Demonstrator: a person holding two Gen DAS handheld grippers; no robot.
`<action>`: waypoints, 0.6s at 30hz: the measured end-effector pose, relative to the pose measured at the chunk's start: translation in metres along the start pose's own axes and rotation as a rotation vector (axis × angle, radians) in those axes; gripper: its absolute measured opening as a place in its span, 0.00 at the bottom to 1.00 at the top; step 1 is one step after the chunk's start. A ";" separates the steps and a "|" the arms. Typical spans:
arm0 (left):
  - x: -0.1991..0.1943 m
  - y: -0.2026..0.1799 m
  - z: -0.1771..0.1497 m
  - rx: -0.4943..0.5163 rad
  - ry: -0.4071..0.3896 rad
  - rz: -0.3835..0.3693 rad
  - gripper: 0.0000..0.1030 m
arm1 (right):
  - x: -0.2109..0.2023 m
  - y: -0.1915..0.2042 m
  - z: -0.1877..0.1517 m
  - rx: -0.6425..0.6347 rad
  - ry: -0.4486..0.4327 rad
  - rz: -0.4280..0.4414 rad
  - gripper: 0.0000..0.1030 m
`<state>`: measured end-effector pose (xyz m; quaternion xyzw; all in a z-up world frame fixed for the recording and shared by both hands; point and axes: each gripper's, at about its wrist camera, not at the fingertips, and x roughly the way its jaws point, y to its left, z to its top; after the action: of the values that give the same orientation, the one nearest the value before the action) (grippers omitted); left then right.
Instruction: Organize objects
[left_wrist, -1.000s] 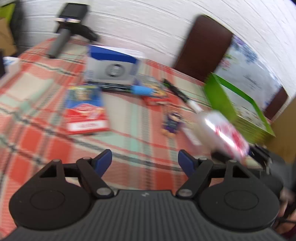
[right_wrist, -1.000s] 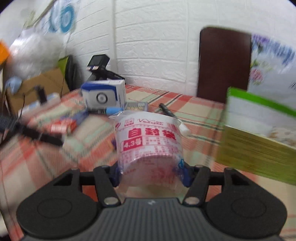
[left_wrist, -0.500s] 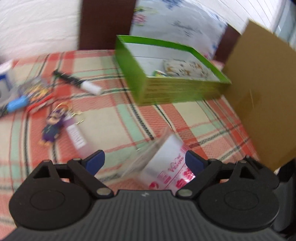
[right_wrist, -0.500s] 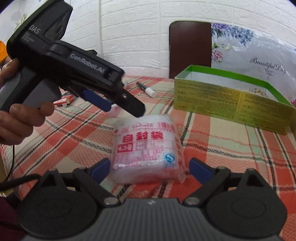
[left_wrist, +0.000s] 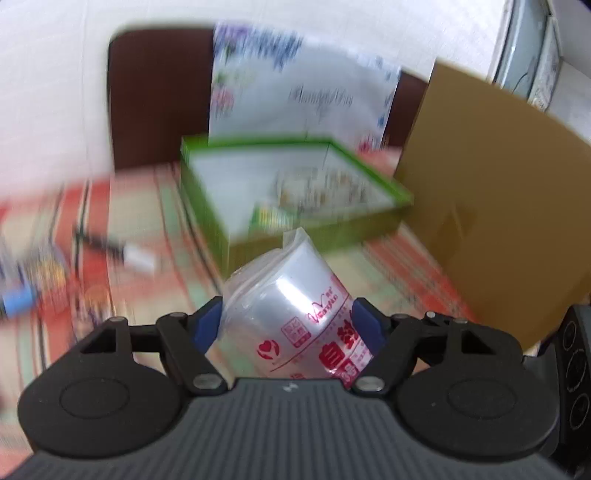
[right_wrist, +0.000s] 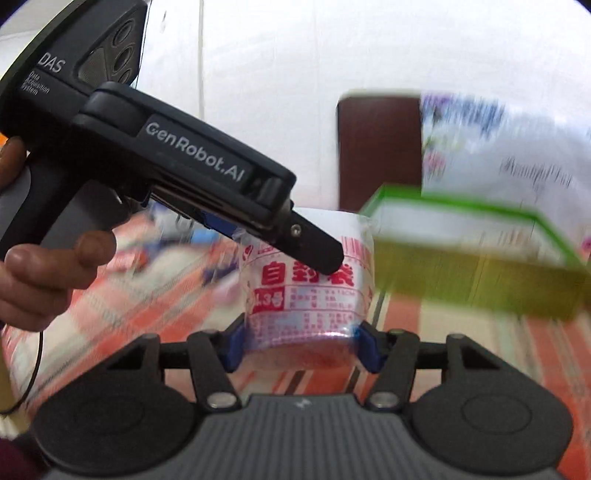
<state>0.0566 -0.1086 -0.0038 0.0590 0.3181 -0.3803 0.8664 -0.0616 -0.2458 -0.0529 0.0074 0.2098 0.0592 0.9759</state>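
Right wrist view showed the roll of zip bags (right_wrist: 306, 291) in mid-air over the checked tablecloth (right_wrist: 155, 306), near the green box (right_wrist: 476, 280). Both grippers had just closed: right gripper (right_wrist: 301, 347) clamped its base, left gripper (left_wrist: 288, 328) its upper half. Light, soft and slick, it probably needed mid-body pinches.

Red, green and cream checked tablecloth (left_wrist: 399, 266) over the table.
An open green cardboard box (left_wrist: 369, 218) sits at the far right; a black white-capped marker (left_wrist: 122, 251) lies left, among blurred small items.

brown chair back (left_wrist: 159, 99), cardboard sheet (left_wrist: 491, 192) (both behind the table).
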 end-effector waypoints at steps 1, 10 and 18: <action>0.004 -0.002 0.012 0.016 -0.019 0.003 0.74 | 0.003 -0.005 0.009 -0.005 -0.026 -0.013 0.55; 0.077 0.000 0.097 0.072 -0.080 0.046 0.74 | 0.069 -0.062 0.062 0.012 -0.107 -0.136 0.55; 0.146 0.029 0.117 -0.021 0.001 0.254 0.78 | 0.158 -0.104 0.071 0.098 -0.010 -0.232 0.69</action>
<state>0.2104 -0.2192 -0.0024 0.0900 0.3123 -0.2643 0.9080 0.1225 -0.3297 -0.0565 0.0311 0.2072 -0.0647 0.9757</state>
